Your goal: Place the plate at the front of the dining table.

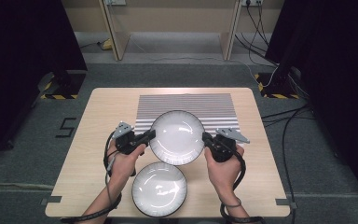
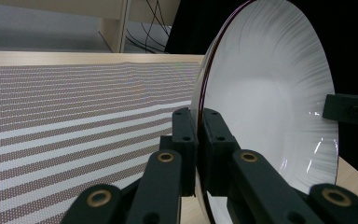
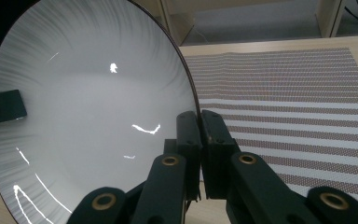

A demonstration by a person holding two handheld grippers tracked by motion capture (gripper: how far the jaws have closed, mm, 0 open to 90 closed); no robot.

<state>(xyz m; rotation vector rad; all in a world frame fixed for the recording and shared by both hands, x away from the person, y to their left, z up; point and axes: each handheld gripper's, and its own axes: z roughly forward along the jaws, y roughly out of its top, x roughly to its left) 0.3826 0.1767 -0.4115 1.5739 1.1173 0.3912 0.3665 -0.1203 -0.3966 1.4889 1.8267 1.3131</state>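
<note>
A white plate with a dark rim [image 1: 177, 137] is held between both grippers, partly over the striped placemat [image 1: 184, 101]. My left gripper [image 1: 151, 136] is shut on the plate's left rim; in the left gripper view its jaws pinch the plate [image 2: 270, 98] edge at my left gripper [image 2: 198, 122]. My right gripper [image 1: 205, 138] is shut on the right rim; in the right gripper view the plate [image 3: 88, 116] fills the left and my right gripper [image 3: 199, 125] clamps its edge. A second white plate [image 1: 159, 189] lies on the table near the front edge.
The wooden table [image 1: 102, 107] stands on grey carpet. The striped placemat [image 2: 84, 107] covers the table's far middle, also seen as the placemat [image 3: 289, 93] in the right gripper view. Cables [image 1: 298, 121] run on the floor to the right. Dark curtains flank both sides.
</note>
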